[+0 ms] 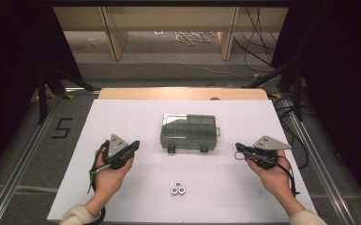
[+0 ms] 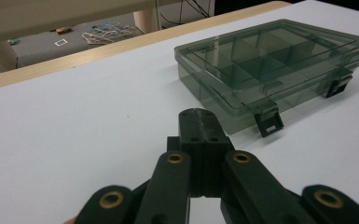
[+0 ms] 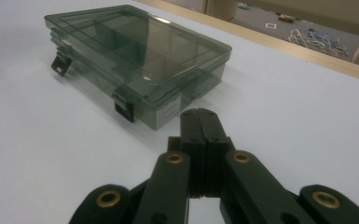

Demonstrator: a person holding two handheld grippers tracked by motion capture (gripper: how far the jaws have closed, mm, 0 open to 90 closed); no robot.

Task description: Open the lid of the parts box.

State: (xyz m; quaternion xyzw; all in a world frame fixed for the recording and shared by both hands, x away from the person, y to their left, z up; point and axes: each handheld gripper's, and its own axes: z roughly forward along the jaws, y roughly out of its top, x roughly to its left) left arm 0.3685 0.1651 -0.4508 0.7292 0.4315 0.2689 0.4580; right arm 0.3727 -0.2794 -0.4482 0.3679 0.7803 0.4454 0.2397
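High view: a person sits at the near edge of the desk (image 1: 122, 117), a white-topped surface with a bare wooden strip along its far edge. The left gripper (image 1: 132, 146) is held in the left hand (image 1: 110, 176) over the left half of the desk, and the right gripper (image 1: 239, 149) is held in the right hand (image 1: 274, 176) over the right half. Both point inward toward the middle, with nothing between their jaws.

A smoky transparent organizer box (image 1: 188, 131) lies flat in the middle of the desk, between the two grippers and apart from each. Its lid is down. Two dark latches (image 1: 171, 148) hang on the side facing the person. Dividers inside split it into compartments; whether anything lies in them I cannot tell.

Three metal nuts (image 1: 178, 189) sit clustered, touching one another, near the near edge of the desk, in front of the box and well apart from both grippers.

In the left gripper view the jaws are pressed together, empty, just short of the box's latch side. In the right gripper view the jaws likewise meet with no gap and grip nothing, close to the box corner.
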